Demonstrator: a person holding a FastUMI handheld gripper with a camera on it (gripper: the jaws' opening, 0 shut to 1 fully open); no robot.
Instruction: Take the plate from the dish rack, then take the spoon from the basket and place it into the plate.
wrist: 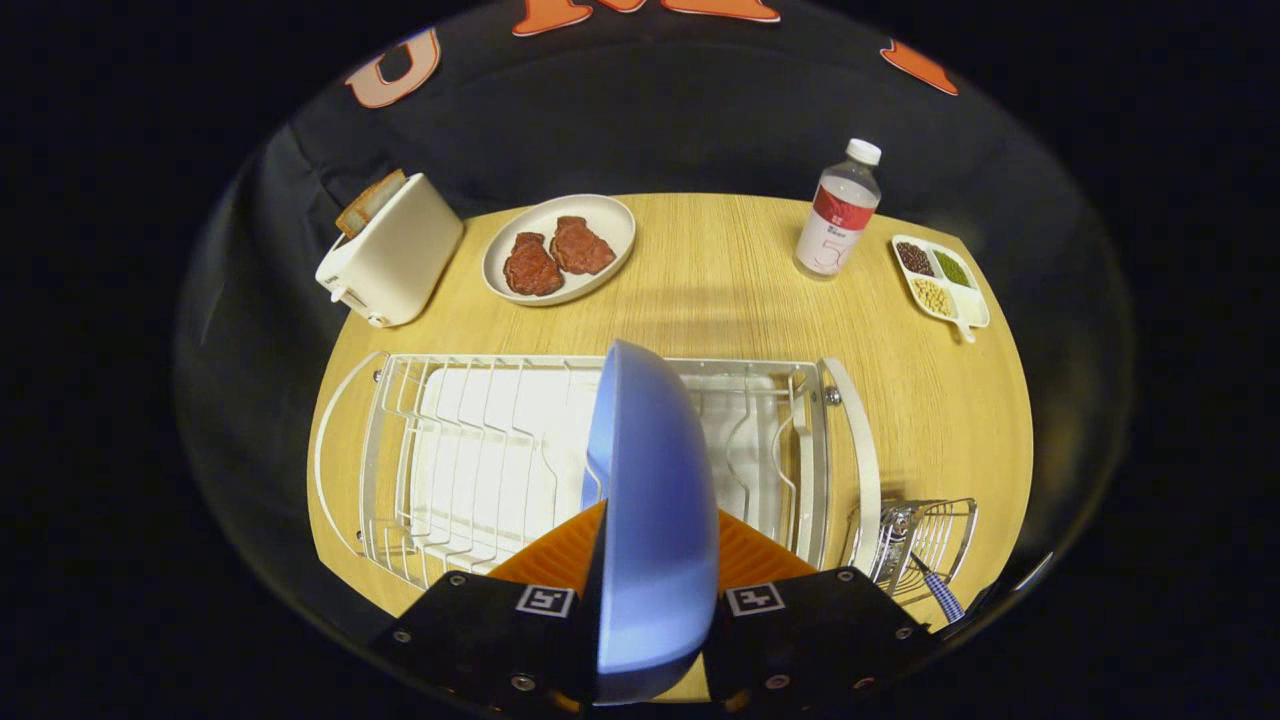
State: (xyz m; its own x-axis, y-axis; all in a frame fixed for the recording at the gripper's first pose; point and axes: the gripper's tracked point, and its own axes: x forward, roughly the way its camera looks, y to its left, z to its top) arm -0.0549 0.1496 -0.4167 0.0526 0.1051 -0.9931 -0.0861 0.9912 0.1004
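The gripper [652, 560] squeezed the blue plate [648, 520] between both fingers, standing on its edge over the white dish rack [480, 450]. The spoon [938, 590] sat in the wire basket [925, 535] beside the rack.

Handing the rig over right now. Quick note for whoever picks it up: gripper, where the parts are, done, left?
Gripper: shut on the blue plate, held on edge between the fingers.
Plate: over the white dish rack; cannot tell if it is fully clear of the wires.
Spoon: in the wire basket at the rack's right end, untouched.
Done: plate gripped.
Left: set the plate flat on bare table, probably beyond the rack, release, fetch the spoon, lay it in the plate.
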